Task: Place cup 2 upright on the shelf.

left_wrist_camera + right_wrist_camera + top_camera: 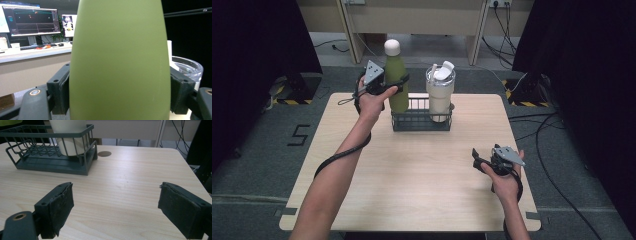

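Note:
A green bottle [397, 80] with a cream cap is upright at the left end of a dark wire basket [419, 123]. My left gripper [388, 86] is shut on its body, and in the left gripper view the bottle [117, 62] sits squeezed between both jaws. From the right gripper view the basket's [50, 165] left half looks empty, so the bottle hangs above it. A cream tumbler [440, 95] with a clear lid stands in the basket's right half. My right gripper [482, 162] is open above the table's front right, its jaws [116, 207] wide apart over bare wood.
The wooden table [412, 180] has free room in front of the basket. A small round brown mark [104, 153] lies just right of the basket. Monitors [32, 21] stand on a desk beyond. Cables trail on the floor at the right [557, 150].

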Available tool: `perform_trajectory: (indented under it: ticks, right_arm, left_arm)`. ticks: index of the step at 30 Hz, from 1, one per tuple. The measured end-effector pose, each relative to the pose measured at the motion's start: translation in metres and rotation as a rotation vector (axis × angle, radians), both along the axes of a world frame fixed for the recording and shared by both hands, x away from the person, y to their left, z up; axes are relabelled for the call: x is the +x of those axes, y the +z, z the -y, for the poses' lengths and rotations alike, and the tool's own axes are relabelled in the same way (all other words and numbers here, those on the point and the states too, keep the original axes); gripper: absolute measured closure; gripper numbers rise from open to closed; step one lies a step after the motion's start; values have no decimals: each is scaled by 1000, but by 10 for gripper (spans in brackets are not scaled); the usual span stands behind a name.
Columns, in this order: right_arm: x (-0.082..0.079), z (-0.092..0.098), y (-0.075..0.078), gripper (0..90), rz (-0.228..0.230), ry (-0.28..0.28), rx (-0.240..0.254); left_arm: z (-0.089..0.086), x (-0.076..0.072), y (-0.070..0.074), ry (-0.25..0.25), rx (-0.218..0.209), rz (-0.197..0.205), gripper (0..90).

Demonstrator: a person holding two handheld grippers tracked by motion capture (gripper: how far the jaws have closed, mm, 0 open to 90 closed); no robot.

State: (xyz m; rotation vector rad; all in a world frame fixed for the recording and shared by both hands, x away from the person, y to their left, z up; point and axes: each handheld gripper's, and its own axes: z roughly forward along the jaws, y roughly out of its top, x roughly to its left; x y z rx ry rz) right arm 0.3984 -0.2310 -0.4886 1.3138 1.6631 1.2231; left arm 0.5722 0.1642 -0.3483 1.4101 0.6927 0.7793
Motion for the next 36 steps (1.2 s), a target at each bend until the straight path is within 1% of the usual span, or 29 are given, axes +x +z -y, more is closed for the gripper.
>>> perform_trajectory:
  ticks: [4, 12, 14, 16, 18, 22, 25, 36]
  right_arm:
    - [0, 0, -1, 128, -5, -1, 3]
    - [0, 1, -1, 128, -5, 5, 1]
    - [0, 1, -1, 128, -5, 4, 5]
    - [0, 1, -1, 128, -4, 4, 6]
    - [0, 1, -1, 127, -4, 6, 7]
    - [0, 0, -2, 128, -3, 12, 3]
    - [0, 0, -2, 127, -3, 14, -2]
    - [0, 0, -3, 128, -8, 14, 0]
  left_arm:
    - [4, 6, -3, -1, -7, -11, 226]
    - [10, 15, -9, 1, -3, -33, 226]
    - [12, 17, -10, 5, 3, -36, 226]
    - [14, 18, -12, 8, 19, -35, 226]
    - [15, 20, -13, 9, 22, -37, 226]
    - [17, 23, -19, 9, 13, -52, 226]
    - [19, 24, -24, 12, 25, -63, 226]
    - [21, 29, -41, 23, 43, -108, 226]
